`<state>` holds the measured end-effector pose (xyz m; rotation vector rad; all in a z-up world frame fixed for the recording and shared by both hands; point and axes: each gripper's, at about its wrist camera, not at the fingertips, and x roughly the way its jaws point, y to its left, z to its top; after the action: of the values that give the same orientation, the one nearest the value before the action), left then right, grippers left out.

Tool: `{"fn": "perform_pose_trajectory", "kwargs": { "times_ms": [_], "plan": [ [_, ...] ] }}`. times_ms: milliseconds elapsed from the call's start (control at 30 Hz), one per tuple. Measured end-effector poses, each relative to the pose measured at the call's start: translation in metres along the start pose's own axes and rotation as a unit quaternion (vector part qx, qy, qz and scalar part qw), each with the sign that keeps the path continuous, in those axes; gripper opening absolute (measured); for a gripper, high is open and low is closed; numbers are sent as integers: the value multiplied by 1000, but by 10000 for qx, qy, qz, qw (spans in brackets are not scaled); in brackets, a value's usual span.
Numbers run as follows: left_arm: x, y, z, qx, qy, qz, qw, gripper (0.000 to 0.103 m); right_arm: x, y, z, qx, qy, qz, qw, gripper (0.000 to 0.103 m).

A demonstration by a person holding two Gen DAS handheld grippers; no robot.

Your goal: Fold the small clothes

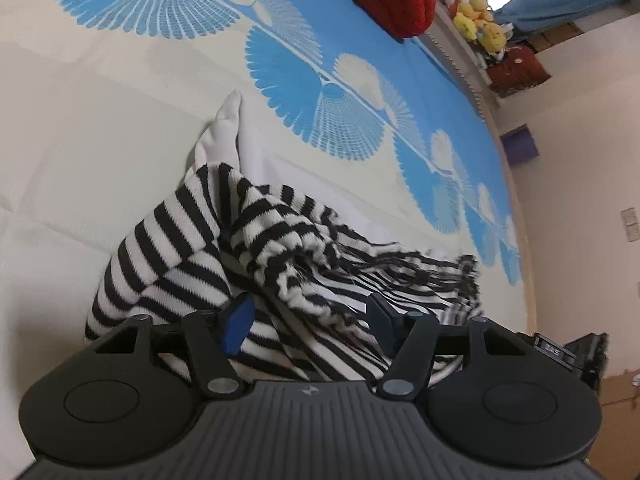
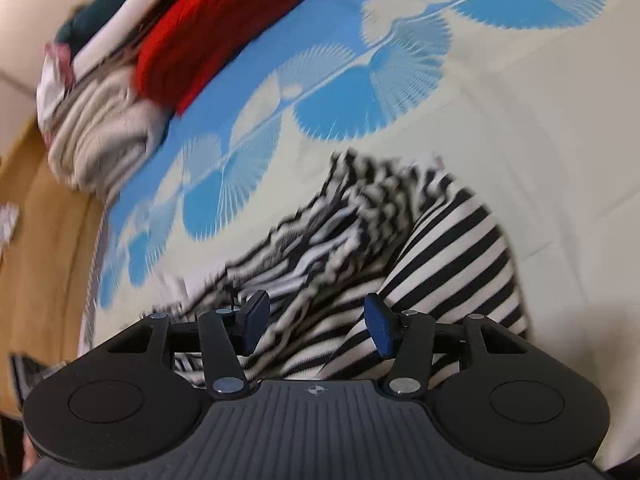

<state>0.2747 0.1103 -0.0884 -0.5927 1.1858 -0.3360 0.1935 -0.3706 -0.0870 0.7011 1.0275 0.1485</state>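
Observation:
A black-and-white striped garment (image 1: 192,256) lies crumpled on the bed, with a white part (image 1: 224,136) poking out at its far end. My left gripper (image 1: 308,320) hovers just over its near edge, jaws apart, striped cloth showing between the pads without being pinched. In the right wrist view the same striped garment (image 2: 440,248) lies bunched and blurred. My right gripper (image 2: 318,326) stands open above it, its blue pads clear of the fabric.
The bed sheet (image 1: 100,120) is cream with blue fan shapes. A red knit item (image 2: 216,36) and a stack of folded clothes (image 2: 100,132) sit at the bed's far edge. Yellow plush toys (image 1: 478,24) rest on a shelf beyond. Wooden floor (image 2: 44,216) lies beside the bed.

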Motion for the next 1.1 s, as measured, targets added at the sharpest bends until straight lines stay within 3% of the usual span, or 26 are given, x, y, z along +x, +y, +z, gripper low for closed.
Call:
{"fn": "perform_pose_trajectory", "kwargs": {
  "times_ms": [33, 100, 167, 200, 267, 367, 467, 533, 600, 633, 667, 700, 767, 833, 867, 900, 933, 967, 1000, 1033, 1100],
  "plan": [
    [6, 0, 1, -37, 47, 46, 10000, 51, 4, 3, -1, -64, 46, 1, 10000, 54],
    [14, -1, 4, -115, 70, 132, 9998, 12, 15, 6, 0, -75, 155, -11, 9999, 54],
    [14, -8, 12, 30, -114, 168, 9998, 9, 27, 8, 1, -8, 281, -66, 9996, 54],
    [9, -12, 19, 98, -289, 76, 9995, 8, 36, 11, 3, 3, 328, -93, 9994, 43],
    [-4, -16, 35, 8, -795, -288, 9964, 8, 44, 17, 11, -44, 232, -83, 9997, 5],
    [-10, -9, 55, -384, -1379, -632, 9877, 8, 34, 25, 27, 123, -558, 264, 9980, 4],
    [2, -12, 66, -385, -1481, -580, 9865, 9, 22, 40, 43, 24, -1477, 568, 9874, 4],
    [18, -15, 70, -274, -1324, -307, 9903, 10, 25, 50, 50, -214, -1809, 402, 9824, 4],
    [34, -9, 73, -321, -1109, 3, 9933, 19, 44, 59, 55, -442, -1717, -82, 9841, 6],
    [41, -6, 76, -387, -1014, 152, 9940, 25, 59, 62, 56, -578, -1515, -390, 9860, 10],
    [45, -2, 77, -439, -930, 245, 9944, 39, 73, 61, 57, -630, -1247, -609, 9883, 14],
    [47, 1, 78, -474, -855, 251, 9949, 45, 88, 58, 58, -625, -885, -708, 9916, 23],
    [39, 9, 81, -567, -969, 143, 9936, 45, 105, 51, 58, -588, -391, -820, 9941, 25],
    [12, 13, 81, -668, -1511, -180, 9861, 52, 94, 51, 60, -568, -575, -761, 9938, 25],
    [-2, 16, 82, -664, -1805, -349, 9807, 64, 78, 52, 63, -533, -839, -588, 9933, 27],
    [-14, 19, 81, -606, -2041, -409, 9762, 72, 61, 51, 65, -485, -1156, -371, 9914, 36],
    [-20, 19, 81, -487, -2132, -320, 9753, 73, 44, 48, 65, -461, -1475, -213, 9878, 43],
    [-22, 18, 80, -279, -2067, -92, 9780, 74, 27, 45, 66, -472, -1806, -159, 9823, 58],
    [-17, 17, 80, -3, -1866, 229, 9822, 74, 15, 40, 67, -529, -2029, -233, 9775, 64],
    [-10, 15, 79, 247, -1642, 536, 9847, 74, 9, 37, 68, -624, -2098, -386, 9750, 64],
    [4, 9, 75, 731, -1337, 1040, 9828, 74, 10, 28, 69, -839, -1791, -755, 9773, 64]
  ]
}}
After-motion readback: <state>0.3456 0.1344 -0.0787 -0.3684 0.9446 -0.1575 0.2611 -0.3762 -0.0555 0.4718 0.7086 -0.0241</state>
